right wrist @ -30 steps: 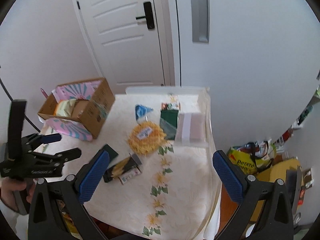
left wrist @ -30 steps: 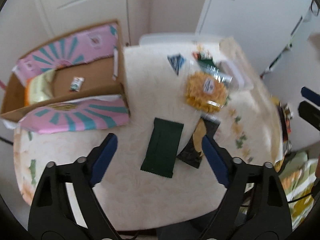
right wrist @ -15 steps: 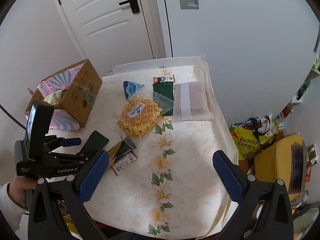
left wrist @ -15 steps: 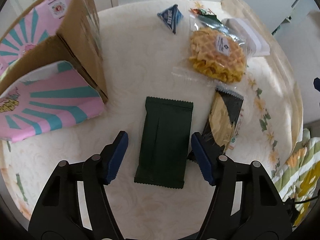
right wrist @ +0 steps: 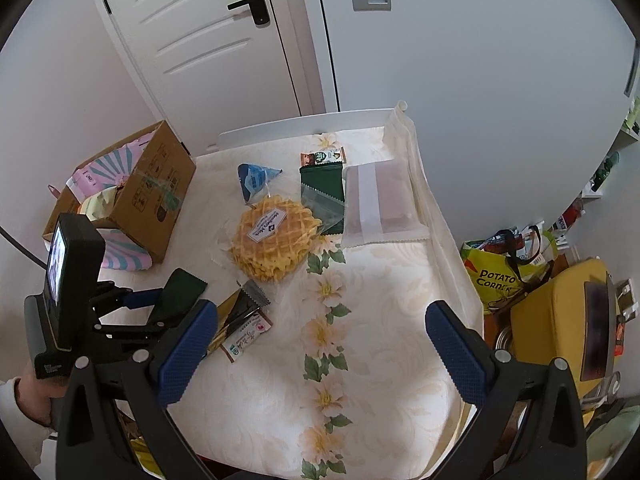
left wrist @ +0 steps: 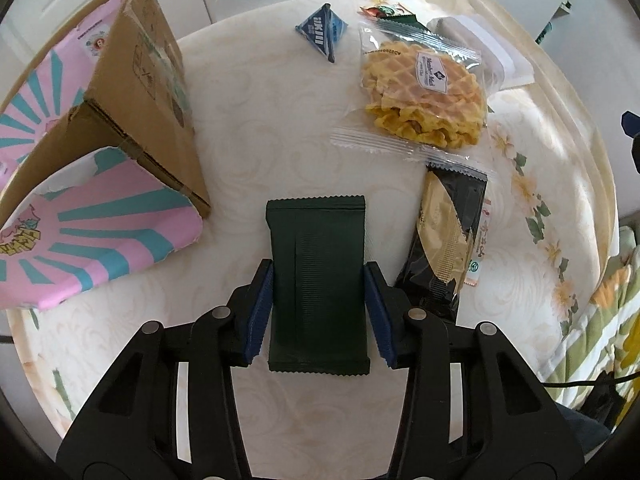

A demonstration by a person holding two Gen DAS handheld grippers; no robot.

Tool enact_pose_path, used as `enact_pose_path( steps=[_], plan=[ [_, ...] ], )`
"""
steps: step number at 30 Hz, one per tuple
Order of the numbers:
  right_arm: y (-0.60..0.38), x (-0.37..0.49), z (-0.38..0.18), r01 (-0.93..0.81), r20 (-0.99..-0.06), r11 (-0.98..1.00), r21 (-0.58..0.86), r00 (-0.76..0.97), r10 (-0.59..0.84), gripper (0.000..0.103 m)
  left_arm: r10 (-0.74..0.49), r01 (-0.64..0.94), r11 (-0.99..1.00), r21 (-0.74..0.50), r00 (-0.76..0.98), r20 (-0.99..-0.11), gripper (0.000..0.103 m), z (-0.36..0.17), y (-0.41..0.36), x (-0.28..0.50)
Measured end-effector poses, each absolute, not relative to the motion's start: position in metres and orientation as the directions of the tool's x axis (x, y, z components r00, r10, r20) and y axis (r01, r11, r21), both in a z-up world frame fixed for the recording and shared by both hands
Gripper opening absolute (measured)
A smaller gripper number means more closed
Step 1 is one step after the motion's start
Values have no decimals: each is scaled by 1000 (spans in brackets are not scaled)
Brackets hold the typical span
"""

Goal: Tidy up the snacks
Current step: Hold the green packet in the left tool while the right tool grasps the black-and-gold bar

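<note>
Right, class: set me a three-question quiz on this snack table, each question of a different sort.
1. True or false: the left tool has its pads against the sides of the dark green packet.
2. Which snack lies nearest the blue triangular packet? A) waffle bag B) black and gold packet C) cardboard box
3. Fill in: the right tool is ___, with nothing between its fingers.

Key: 1 true, its jaws have just been closing onto the packet; 2 A; 3 open.
</note>
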State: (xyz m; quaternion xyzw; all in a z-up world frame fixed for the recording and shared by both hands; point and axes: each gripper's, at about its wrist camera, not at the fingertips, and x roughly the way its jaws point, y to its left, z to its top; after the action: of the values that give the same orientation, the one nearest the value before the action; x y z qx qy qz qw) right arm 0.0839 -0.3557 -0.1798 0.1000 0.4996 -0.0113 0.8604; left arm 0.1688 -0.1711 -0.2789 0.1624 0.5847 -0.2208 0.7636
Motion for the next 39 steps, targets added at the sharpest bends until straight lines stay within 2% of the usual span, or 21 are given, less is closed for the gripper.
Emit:
enact_pose_path(
  steps=[13,17,20,21,28,31,34,39],
  plan=[
    [-347,87,-189,121,-876,975,185,471,108,103,-199,465,883,-68,237,-951,41,-252,-142,163],
    [-332,85,-198,121,-880,972,200,459,124,90,-223,460,884,-81,262,-939,41,-242,-131,159],
    [-315,84,-209,132,-886,972,192,449,114,69,-239,471,877,-95,256,-937,41,-239,-121,162],
    [-309,85,-213,142,-889,972,186,446,105,66,-246,482,870,-101,248,-937,41,-238,-118,163],
    [-275,93,-222,301,-887,940,161,461,4,65,-292,596,795,-113,212,-933,41,-235,-100,164],
    [-260,100,-228,359,-889,926,118,453,-62,65,-311,628,768,-126,194,-930,41,-233,-89,162],
    [-248,105,-235,406,-891,911,72,437,-124,60,-328,649,748,-140,177,-928,41,-235,-82,163],
    [-229,110,-246,441,-877,897,-32,418,-237,59,-344,672,724,-156,155,-926,41,-238,-73,168]
  ],
)
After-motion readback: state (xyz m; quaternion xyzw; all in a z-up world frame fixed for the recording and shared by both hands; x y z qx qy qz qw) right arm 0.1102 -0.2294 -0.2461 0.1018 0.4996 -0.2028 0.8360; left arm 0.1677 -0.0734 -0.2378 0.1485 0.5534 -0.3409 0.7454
